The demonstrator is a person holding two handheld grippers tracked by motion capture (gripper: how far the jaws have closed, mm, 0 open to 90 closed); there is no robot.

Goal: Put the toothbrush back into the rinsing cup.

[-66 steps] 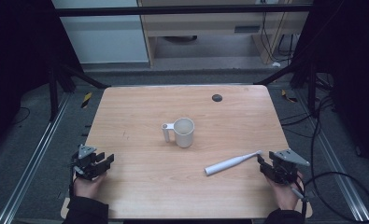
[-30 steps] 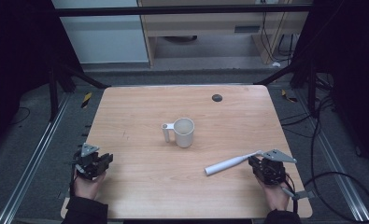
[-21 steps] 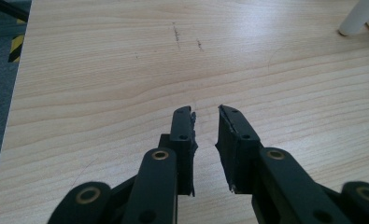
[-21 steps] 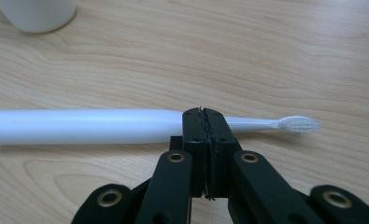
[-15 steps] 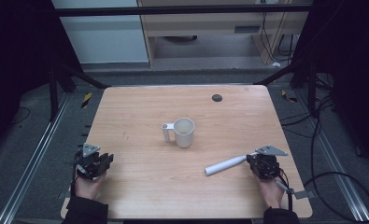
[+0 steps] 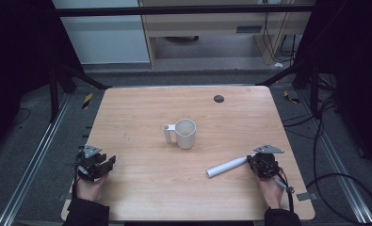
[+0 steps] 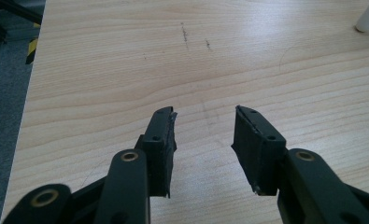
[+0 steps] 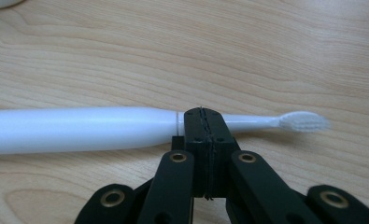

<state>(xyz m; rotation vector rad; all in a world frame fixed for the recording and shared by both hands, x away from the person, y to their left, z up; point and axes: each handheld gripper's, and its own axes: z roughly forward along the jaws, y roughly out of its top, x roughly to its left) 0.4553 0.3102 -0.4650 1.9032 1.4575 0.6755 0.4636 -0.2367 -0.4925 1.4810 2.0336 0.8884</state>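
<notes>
White toothbrush [image 8: 79,128] at 4 o'clock — right gripper [image 8: 204,114] has slid in since, jaws together at neck, grip unclear; left gripper [image 7: 204,128] apart, idle — lift likely next

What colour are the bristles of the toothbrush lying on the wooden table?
White, like the white electric toothbrush itself; the bristles show best in the right gripper view.

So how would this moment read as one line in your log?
left gripper: open, idle | right gripper: jaws together, at toothbrush neck | mug: upright, mid-table
</notes>
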